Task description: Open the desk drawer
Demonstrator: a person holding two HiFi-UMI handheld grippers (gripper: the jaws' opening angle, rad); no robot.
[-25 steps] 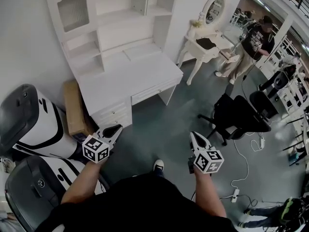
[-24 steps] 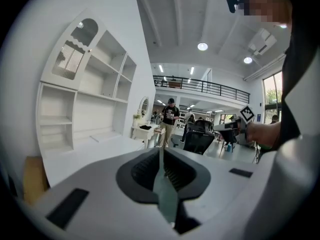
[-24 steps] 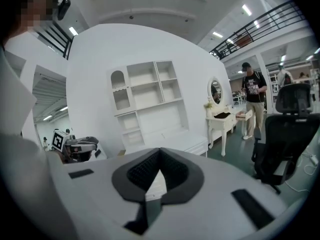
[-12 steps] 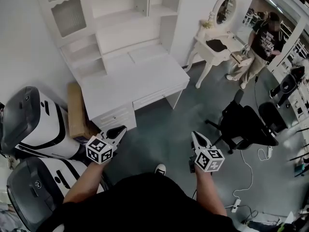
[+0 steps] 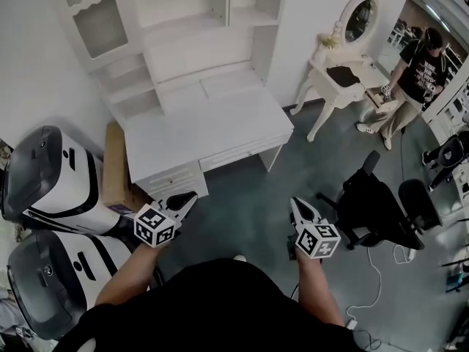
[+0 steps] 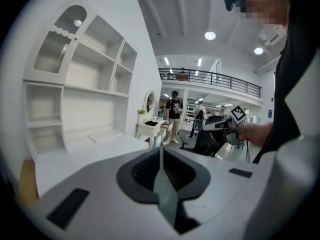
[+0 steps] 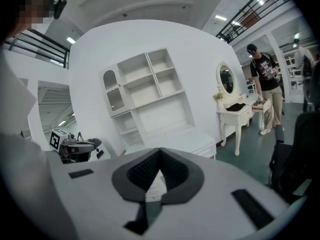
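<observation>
step: closing in on desk (image 5: 205, 127)
left gripper (image 5: 185, 198): jaws together, empty
right gripper (image 5: 298, 207): jaws together, empty
tip: open jaws before reaching drawer (image 5: 238, 152), pull straight

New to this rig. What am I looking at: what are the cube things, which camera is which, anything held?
There is no robot here: a person carries a hand-held gripper in each hand, and the marker cubes are part of those. The head view looks steeply down from the person's head and shows the left hand-held gripper and the right hand-held gripper. The other two views come from a camera riding on each one, looking along its jaws. Both pairs of jaws are together with nothing between them. Ahead stands a white desk with a bare top, under a shelf unit. Its drawer is shut, and neither hand-held gripper touches it.
</observation>
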